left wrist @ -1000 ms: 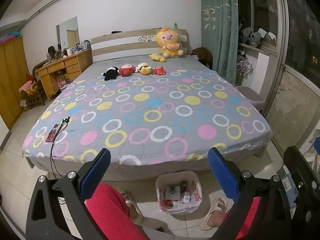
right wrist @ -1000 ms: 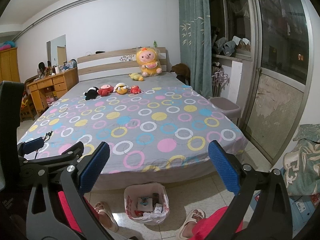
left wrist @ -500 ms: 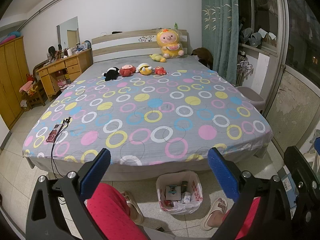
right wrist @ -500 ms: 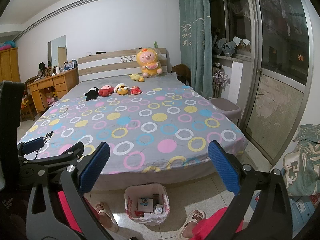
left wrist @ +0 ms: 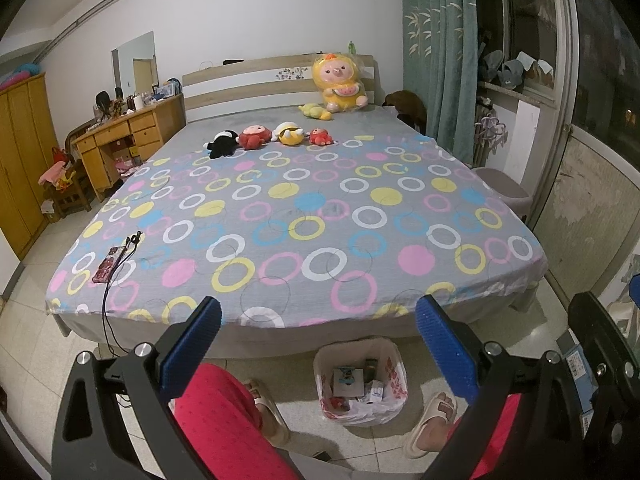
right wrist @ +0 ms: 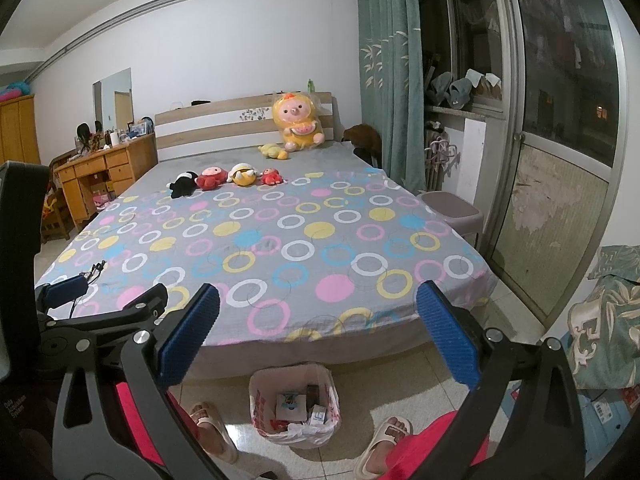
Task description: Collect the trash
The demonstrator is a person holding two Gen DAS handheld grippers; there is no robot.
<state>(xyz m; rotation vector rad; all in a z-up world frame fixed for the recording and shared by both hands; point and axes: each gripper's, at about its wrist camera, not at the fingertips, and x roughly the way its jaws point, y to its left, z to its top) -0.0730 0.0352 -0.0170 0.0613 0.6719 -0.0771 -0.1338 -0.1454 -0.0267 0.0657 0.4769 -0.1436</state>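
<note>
2 open grippers (left wrist: pixel 318 344) (right wrist: pixel 318 340), bag (left wrist: pixel 386 360) contents unclear

My left gripper (left wrist: pixel 318 346): matt black plastic arms, ribbed blue rubbery pads, shiny metal screws.
My right gripper (right wrist: pixel 318 344): the same matt black plastic and ribbed blue pads.
Trash bag (left wrist: pixel 362 410): thin, crinkled, glossy plastic, just beside the foot of the bed.
Bed sheet (left wrist: pixel 296 216): soft matt cloth.
Headboard (left wrist: pixel 256 88): smooth pale wood.
Floor tiles (right wrist: pixel 400 396): glossy, around the trash bag.
Slippers (left wrist: pixel 430 424): smooth matt foam-like plastic.
</note>
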